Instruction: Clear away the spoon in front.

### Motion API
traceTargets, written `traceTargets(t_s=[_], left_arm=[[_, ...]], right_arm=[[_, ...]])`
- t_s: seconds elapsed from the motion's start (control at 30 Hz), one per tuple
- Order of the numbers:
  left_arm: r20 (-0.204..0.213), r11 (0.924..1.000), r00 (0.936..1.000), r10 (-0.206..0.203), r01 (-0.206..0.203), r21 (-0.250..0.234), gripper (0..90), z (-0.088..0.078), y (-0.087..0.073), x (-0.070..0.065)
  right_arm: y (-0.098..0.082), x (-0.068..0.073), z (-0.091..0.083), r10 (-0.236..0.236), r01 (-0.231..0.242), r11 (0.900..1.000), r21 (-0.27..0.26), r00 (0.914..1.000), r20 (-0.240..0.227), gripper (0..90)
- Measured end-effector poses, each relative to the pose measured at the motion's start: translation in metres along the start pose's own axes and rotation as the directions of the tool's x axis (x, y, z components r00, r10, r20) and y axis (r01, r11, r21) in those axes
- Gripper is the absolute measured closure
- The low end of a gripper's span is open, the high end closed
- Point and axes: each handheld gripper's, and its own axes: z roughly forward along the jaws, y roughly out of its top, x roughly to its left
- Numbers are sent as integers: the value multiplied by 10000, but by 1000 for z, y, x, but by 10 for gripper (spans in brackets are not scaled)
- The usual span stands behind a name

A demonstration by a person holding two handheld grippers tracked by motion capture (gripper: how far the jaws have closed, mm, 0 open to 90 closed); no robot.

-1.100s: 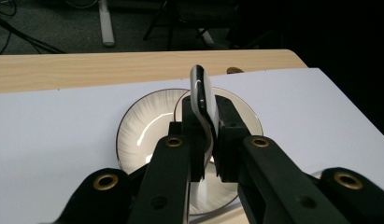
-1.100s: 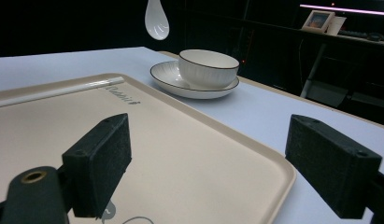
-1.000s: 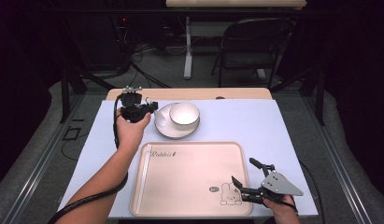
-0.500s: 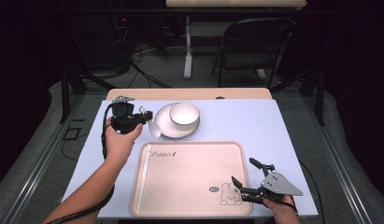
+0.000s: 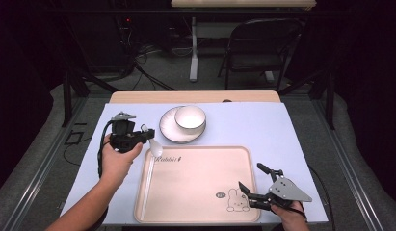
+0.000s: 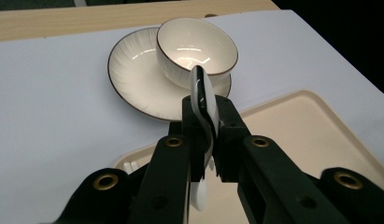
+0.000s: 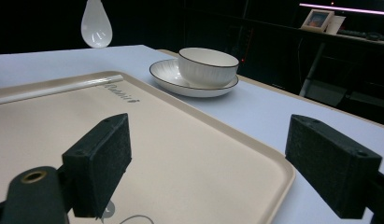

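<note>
Bowl [image 5: 190, 117] on saucer [image 5: 172, 131] | tray [image 5: 200, 192]: chopsticks [image 5: 146, 185] | left gripper [image 5: 142, 136]: spoon [image 5: 154, 146]

left gripper [image 5: 138, 136]: black, brass screws, black cable | right gripper [image 5: 257, 186]: black, grey three-cornered plate

Left tool [image 6: 206, 135] clamped on white spoon [image 6: 202, 100], held above tray [image 6: 292, 121] corner. Beyond: bowl [image 6: 196, 49] sitting on plate [image 6: 133, 77], on white-covered tabletop [image 6: 49, 107].
</note>
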Motion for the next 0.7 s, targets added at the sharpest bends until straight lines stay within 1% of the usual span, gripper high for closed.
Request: traceTargets(t_s=[0.1,0.3,0.4,0.5,0.63,0.7], left_arm=[[119,9999,9999,-86,85,74,847,0,-9,0],[397,9989,9990,-211,193,429,847,0,-27,-3],[371,9976,9987,-341,317,622,847,-1,-34,-3],[335,9967,9989,-329,303,750,847,-2,-40,-4],[420,9951,9980,-480,442,885,847,-6,-48,-5],[455,9940,9977,-496,449,996,847,-8,-51,-5]], right_arm=[[0,0,0,-3,3,10000,0,10000,3,140],[0,1,0,55,-55,10000,30,10000,-4,139],[0,1,0,65,-65,10000,41,10000,-5,140],[0,1,0,46,-46,10000,34,10000,4,140],[0,0,0,-14,14,10000,7,10000,11,140],[0,0,0,-13,13,10000,5,10000,1,140]])
